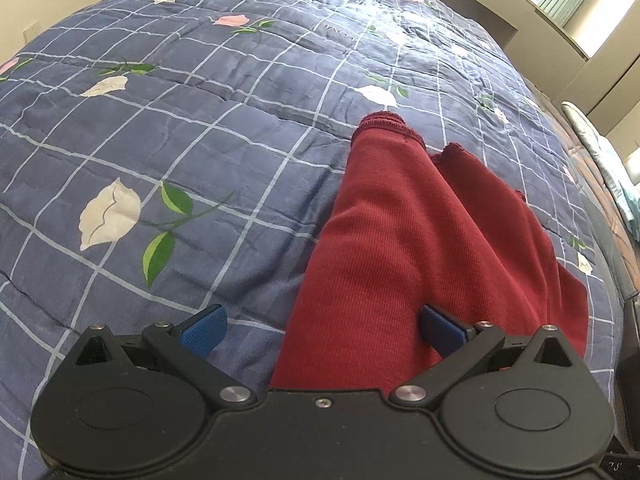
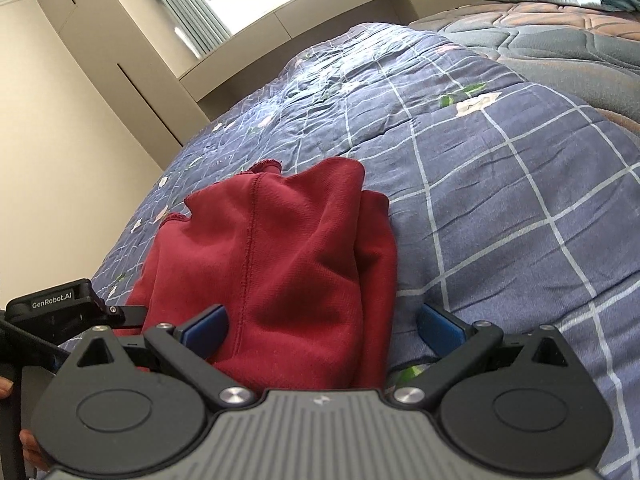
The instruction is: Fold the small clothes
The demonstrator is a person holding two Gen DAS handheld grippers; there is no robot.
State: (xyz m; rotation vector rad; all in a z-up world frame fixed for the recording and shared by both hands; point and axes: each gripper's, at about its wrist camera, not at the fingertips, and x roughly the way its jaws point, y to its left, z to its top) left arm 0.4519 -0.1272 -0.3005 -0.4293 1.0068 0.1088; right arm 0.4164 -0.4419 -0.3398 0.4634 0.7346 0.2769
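Red garment (image 1: 420, 240) lies lengthwise away from both wide-open, empty grippers (hems farthest).

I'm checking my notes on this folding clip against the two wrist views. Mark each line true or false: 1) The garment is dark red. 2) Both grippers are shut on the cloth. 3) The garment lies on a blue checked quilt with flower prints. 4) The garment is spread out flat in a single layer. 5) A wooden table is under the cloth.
1) True: the red garment is dark red.
2) False: the left gripper and the right gripper both stand open, with cloth between their fingers.
3) True: it lies on the blue quilt.
4) False: it is bunched and doubled, with overlapping layers and a visible seam.
5) False: only the quilt on a bed lies beneath it.
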